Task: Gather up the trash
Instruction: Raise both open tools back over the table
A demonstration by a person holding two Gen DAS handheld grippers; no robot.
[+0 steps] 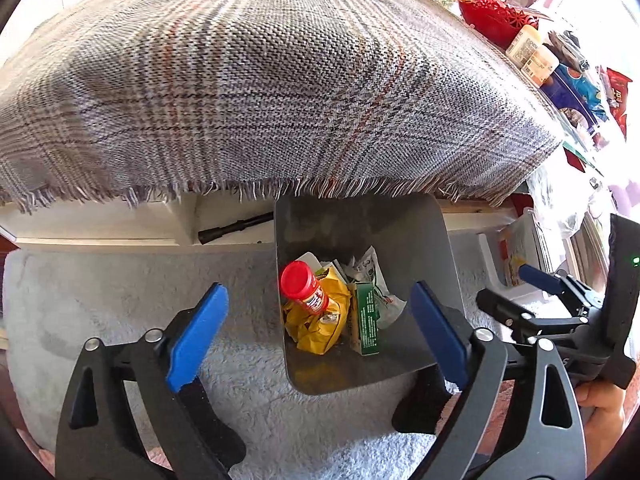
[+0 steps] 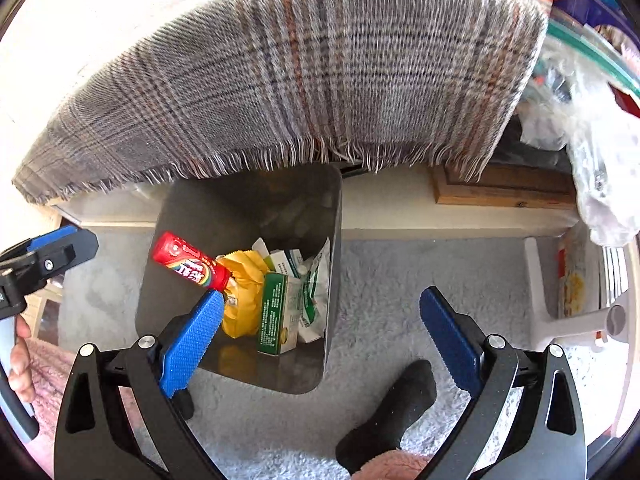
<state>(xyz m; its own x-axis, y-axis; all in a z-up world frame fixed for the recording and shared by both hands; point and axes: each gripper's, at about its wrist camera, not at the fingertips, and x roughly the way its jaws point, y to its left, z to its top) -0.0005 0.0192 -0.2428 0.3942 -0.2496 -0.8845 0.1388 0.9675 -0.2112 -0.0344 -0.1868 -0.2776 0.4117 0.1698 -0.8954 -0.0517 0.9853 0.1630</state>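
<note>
A grey trash bin stands on the carpet below the table edge. Inside lie a red candy tube, a crumpled yellow wrapper, a green and white carton and white packets. My left gripper is open and empty above the bin. My right gripper is open and empty above the bin's right rim. The right gripper also shows in the left wrist view, and the left gripper in the right wrist view.
A plaid fringed cloth covers the table and hangs over its edge above the bin. A red bowl and snack packages sit at the table's right. A black-socked foot rests on the grey carpet.
</note>
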